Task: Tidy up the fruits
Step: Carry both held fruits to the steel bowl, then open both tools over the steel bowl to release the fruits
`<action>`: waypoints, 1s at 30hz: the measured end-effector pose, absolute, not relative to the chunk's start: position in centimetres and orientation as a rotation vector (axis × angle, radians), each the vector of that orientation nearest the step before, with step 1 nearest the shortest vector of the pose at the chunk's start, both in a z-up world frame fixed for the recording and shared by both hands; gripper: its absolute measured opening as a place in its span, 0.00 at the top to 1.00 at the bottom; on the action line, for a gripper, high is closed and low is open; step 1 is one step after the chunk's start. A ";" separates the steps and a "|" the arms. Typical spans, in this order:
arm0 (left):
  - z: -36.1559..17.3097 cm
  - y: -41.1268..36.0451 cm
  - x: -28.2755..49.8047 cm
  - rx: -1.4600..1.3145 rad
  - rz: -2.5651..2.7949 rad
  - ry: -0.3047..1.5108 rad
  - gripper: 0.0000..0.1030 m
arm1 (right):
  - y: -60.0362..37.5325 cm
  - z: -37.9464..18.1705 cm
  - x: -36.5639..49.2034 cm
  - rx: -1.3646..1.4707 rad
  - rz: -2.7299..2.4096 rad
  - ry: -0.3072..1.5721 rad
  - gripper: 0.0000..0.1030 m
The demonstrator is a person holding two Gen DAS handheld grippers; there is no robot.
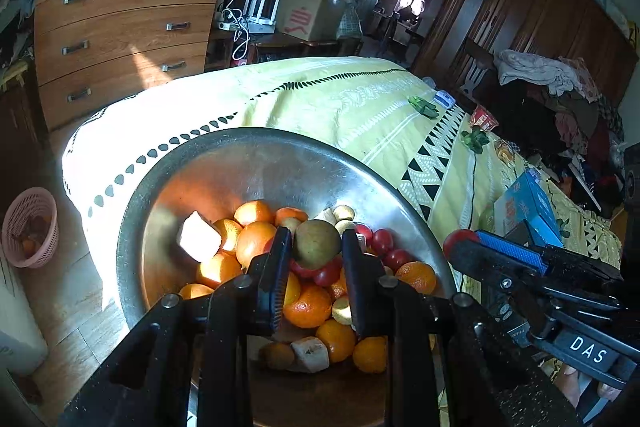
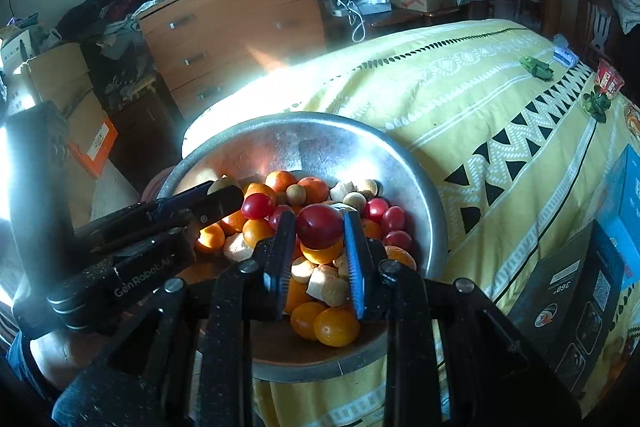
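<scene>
A metal bowl (image 1: 224,163) (image 2: 416,187) on the yellow cloth holds several oranges, red tomatoes, pale longans and cut pieces. My left gripper (image 1: 317,243) is shut on a brown-green round fruit (image 1: 317,242) just above the pile. My right gripper (image 2: 319,227) is shut on a dark red tomato (image 2: 320,229) above the pile. The right gripper also shows at the bowl's right rim in the left wrist view (image 1: 464,241). The left gripper shows at the bowl's left side in the right wrist view (image 2: 224,193).
The yellow patterned cloth (image 2: 480,99) covers the table. A blue box (image 1: 528,203) and a dark box (image 2: 572,299) lie to the right. Small green items (image 2: 536,65) lie far right. A pink basket (image 1: 28,227) stands on the floor at left, a wooden dresser (image 1: 120,27) behind.
</scene>
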State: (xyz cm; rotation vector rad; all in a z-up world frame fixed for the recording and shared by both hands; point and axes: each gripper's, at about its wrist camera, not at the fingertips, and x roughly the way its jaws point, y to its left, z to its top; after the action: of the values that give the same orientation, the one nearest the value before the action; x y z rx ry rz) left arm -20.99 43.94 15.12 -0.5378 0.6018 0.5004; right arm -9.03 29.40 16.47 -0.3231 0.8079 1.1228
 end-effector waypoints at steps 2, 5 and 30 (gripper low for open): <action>14.9 44.2 -20.9 -0.542 0.503 0.606 0.76 | 29.7 16.1 -8.9 -0.326 1.117 0.824 0.76; 14.5 44.6 -20.9 -0.549 0.509 0.613 0.76 | 29.9 15.7 -8.9 -0.333 1.110 0.838 0.75; 15.3 44.3 -21.7 -0.556 0.581 0.593 0.23 | 28.4 17.2 -9.6 -0.314 1.057 0.790 0.31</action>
State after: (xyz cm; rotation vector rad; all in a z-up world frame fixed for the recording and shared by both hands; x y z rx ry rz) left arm -21.73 44.30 15.29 -0.5560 0.5926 0.5815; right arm -9.60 28.40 17.20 -0.3142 0.7896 1.0569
